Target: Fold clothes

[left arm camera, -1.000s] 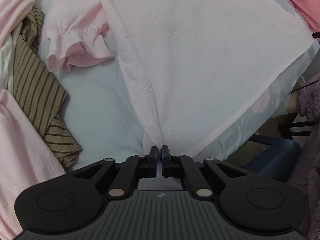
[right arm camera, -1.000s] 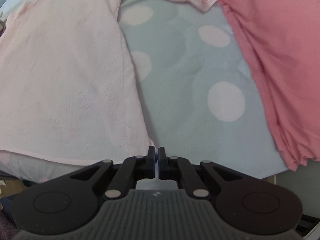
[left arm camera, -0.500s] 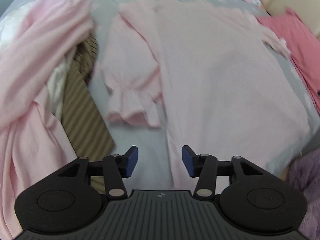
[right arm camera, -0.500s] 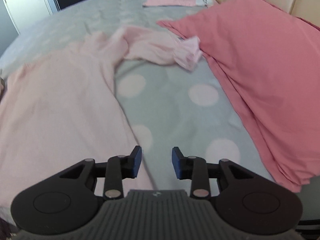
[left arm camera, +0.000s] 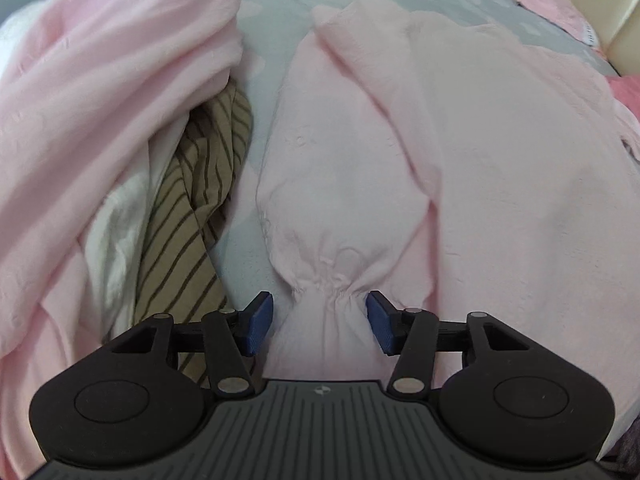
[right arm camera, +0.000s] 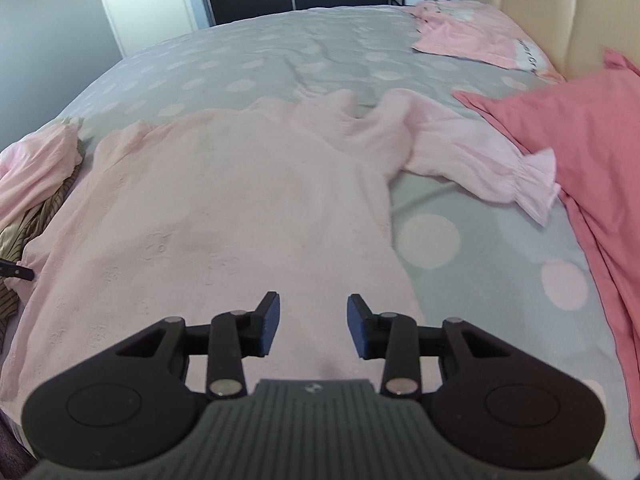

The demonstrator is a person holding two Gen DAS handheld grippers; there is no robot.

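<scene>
A pale pink long-sleeved top (right arm camera: 224, 216) lies spread flat on the bed. Its left sleeve (left arm camera: 340, 200) lies beside the body, and the gathered cuff (left arm camera: 328, 304) sits between the blue pads of my open left gripper (left arm camera: 320, 322), which is not closed on it. My right gripper (right arm camera: 312, 326) is open and empty above the top's lower hem. The right sleeve (right arm camera: 480, 160) stretches out toward the right, its ruffled cuff next to a coral garment.
A heap of clothes lies at the left: a pink garment (left arm camera: 100, 80), a white one and a brown striped one (left arm camera: 188, 216). A coral pink garment (right arm camera: 592, 152) lies at the right. A folded pink item (right arm camera: 468, 36) lies far back on the dotted grey cover (right arm camera: 460, 248).
Both grippers were shut on the top's lower hem corners a second ago. They have let go and opened. The left one moved up to the left sleeve cuff; the right one lifted and tilted up.
</scene>
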